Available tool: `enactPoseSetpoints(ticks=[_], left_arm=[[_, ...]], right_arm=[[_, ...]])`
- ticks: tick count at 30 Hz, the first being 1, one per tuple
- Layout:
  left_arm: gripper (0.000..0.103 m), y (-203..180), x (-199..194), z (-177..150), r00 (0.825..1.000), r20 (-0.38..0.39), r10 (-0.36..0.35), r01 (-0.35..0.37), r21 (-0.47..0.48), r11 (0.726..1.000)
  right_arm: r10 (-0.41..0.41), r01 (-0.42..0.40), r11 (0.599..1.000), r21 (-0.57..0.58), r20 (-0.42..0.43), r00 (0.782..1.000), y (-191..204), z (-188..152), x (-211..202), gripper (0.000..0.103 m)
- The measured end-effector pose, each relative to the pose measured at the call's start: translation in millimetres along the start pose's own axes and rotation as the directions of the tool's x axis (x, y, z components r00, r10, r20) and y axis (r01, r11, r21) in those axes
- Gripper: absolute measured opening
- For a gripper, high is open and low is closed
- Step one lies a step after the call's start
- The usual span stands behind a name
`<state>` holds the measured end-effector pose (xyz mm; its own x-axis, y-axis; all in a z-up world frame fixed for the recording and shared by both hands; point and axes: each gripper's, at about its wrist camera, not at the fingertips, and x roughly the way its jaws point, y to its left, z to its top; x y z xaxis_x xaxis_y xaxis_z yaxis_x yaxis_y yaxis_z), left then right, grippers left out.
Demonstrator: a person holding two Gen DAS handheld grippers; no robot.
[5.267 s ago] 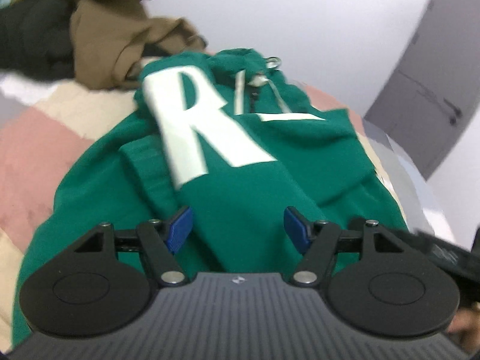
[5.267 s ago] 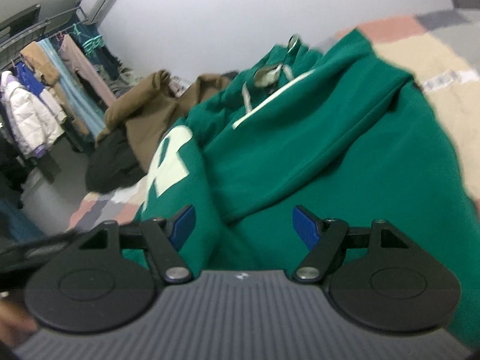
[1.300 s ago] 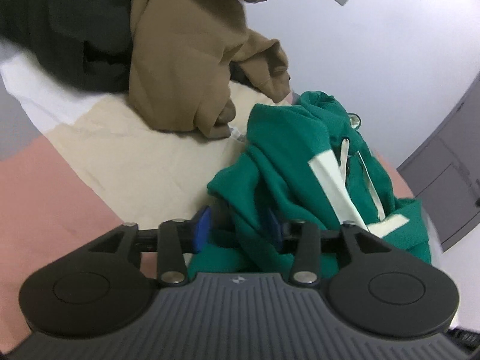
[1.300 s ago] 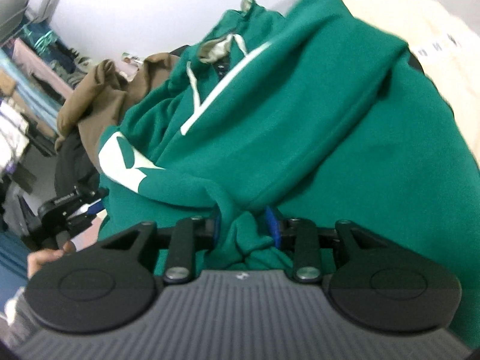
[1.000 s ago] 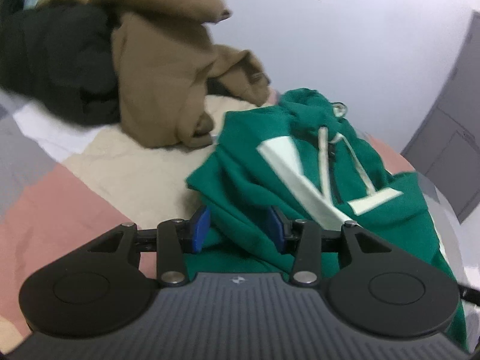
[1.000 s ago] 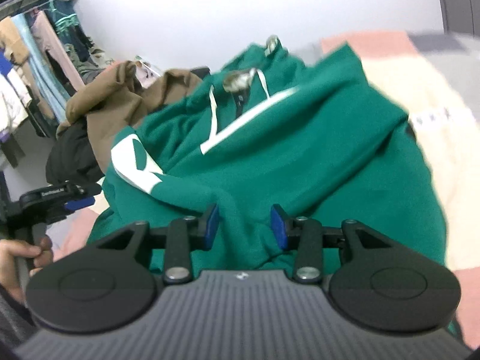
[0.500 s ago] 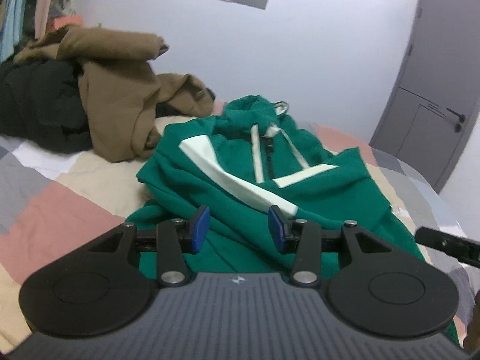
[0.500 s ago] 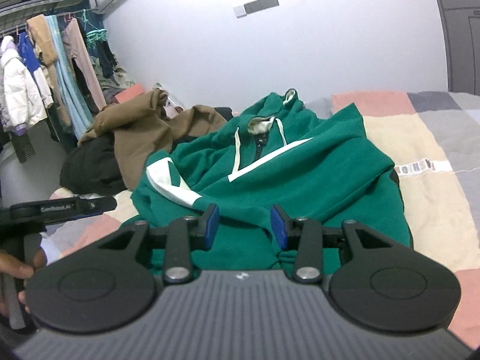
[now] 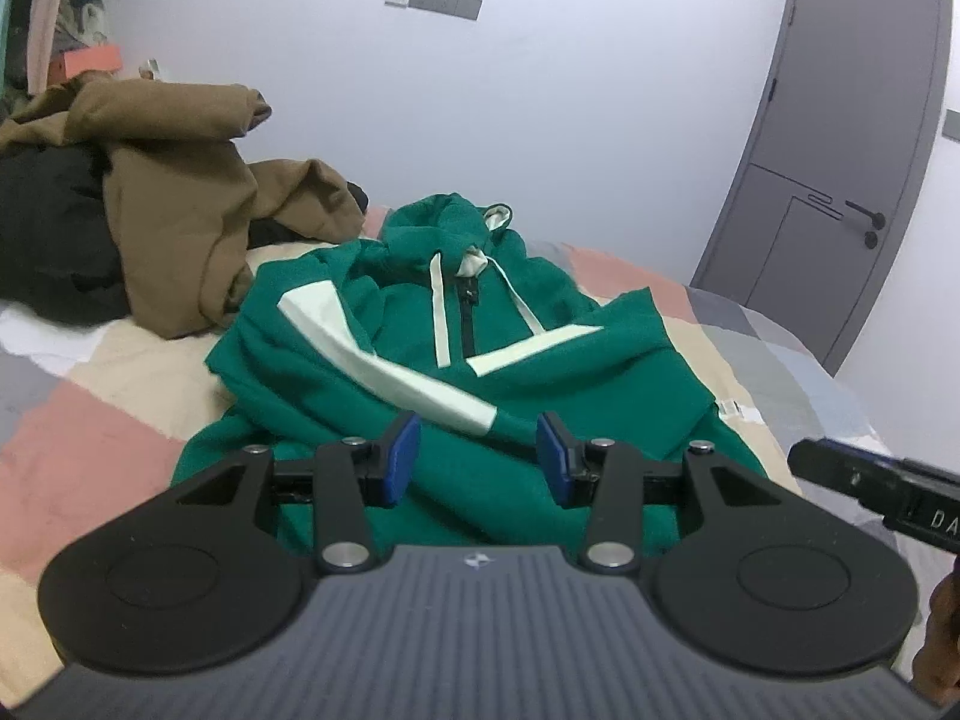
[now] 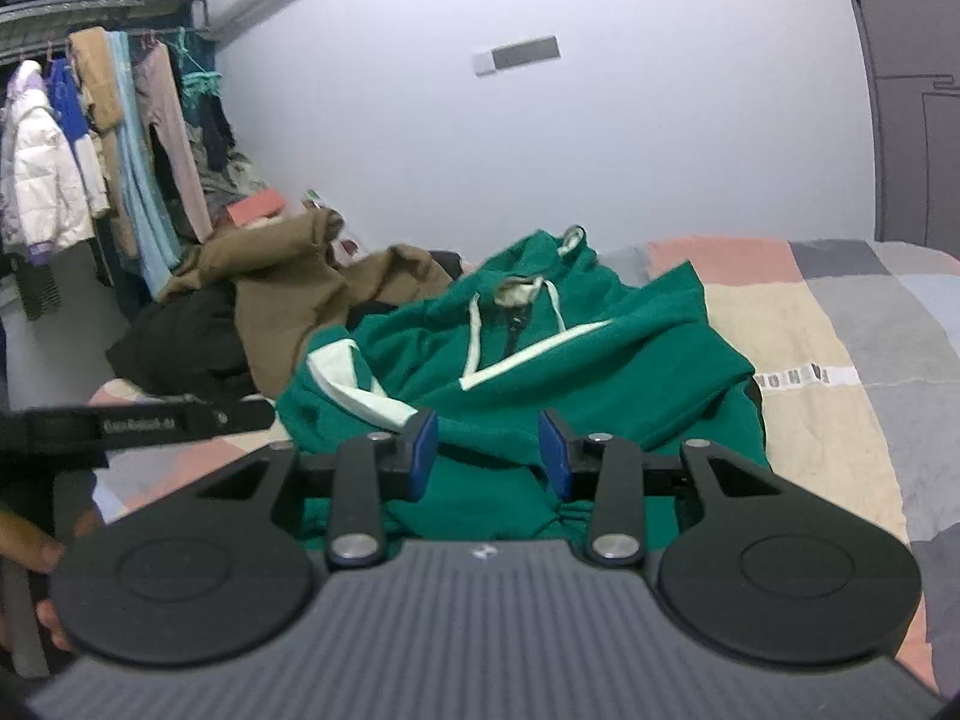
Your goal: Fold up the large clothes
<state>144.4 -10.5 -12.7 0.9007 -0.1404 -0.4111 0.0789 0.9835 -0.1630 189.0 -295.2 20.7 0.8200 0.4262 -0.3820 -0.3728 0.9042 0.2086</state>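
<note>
A green hoodie (image 9: 480,330) with white stripes and drawstrings lies front-up on the bed, hood toward the far wall. My left gripper (image 9: 477,462) is at its near left edge. Green cloth fills the gap between the blue pads down to the gripper body, so it is shut on the fabric. In the right wrist view the same hoodie (image 10: 540,360) stretches away from my right gripper (image 10: 487,450). That gripper is shut on the near right edge, where the cloth bunches by one pad. The hem itself is hidden under both grippers.
A brown garment (image 9: 180,210) and black clothes (image 9: 54,240) are heaped at the far left of the patchwork bed cover (image 9: 90,450). A grey door (image 9: 840,180) stands at the right. Hanging clothes (image 10: 90,150) fill a rack at the left. A hand (image 10: 36,546) shows at the left edge.
Both grippers have drawn back and risen, and their views have levelled out. The hoodie went from a bunched heap close up to lying stretched out, front up. The jaw gaps look unchanged.
</note>
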Motion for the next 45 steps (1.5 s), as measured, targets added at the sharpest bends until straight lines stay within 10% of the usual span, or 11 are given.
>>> enactPoseSetpoints(ticks=[7,11,16,24,37,41,45], left_arm=[[0.051,35,94,69,0.999,-0.040,0.001,-0.004,-0.056,0.998],[0.057,63,166,110,0.999,-0.041,0.017,-0.020,-0.066,0.998],[0.058,101,272,151,0.998,-0.067,-0.007,-0.002,-0.127,0.992],[0.059,119,408,176,0.994,-0.100,-0.051,0.024,-0.250,0.968],[0.056,117,503,171,0.973,-0.224,0.058,-0.114,-0.241,0.964],[0.008,107,494,169,0.979,-0.202,0.034,-0.073,-0.189,0.979],[0.004,99,464,175,0.989,-0.144,0.026,-0.053,-0.186,0.981]], right_arm=[[0.004,-0.002,0.999,0.046,-0.046,0.999,-19,47,89,0.042],[0.013,-0.010,0.996,0.085,-0.037,0.999,-32,77,169,0.068],[0.010,-0.001,0.989,0.150,-0.056,0.998,-52,105,281,0.069],[-0.068,0.088,0.974,0.210,-0.100,0.993,-104,146,438,0.070],[-0.101,0.129,0.981,0.142,-0.192,0.976,-112,147,530,0.069],[-0.060,0.084,0.993,0.084,-0.256,0.965,-103,140,530,0.019],[-0.038,0.043,0.999,0.031,-0.155,0.987,-83,147,485,0.015]])
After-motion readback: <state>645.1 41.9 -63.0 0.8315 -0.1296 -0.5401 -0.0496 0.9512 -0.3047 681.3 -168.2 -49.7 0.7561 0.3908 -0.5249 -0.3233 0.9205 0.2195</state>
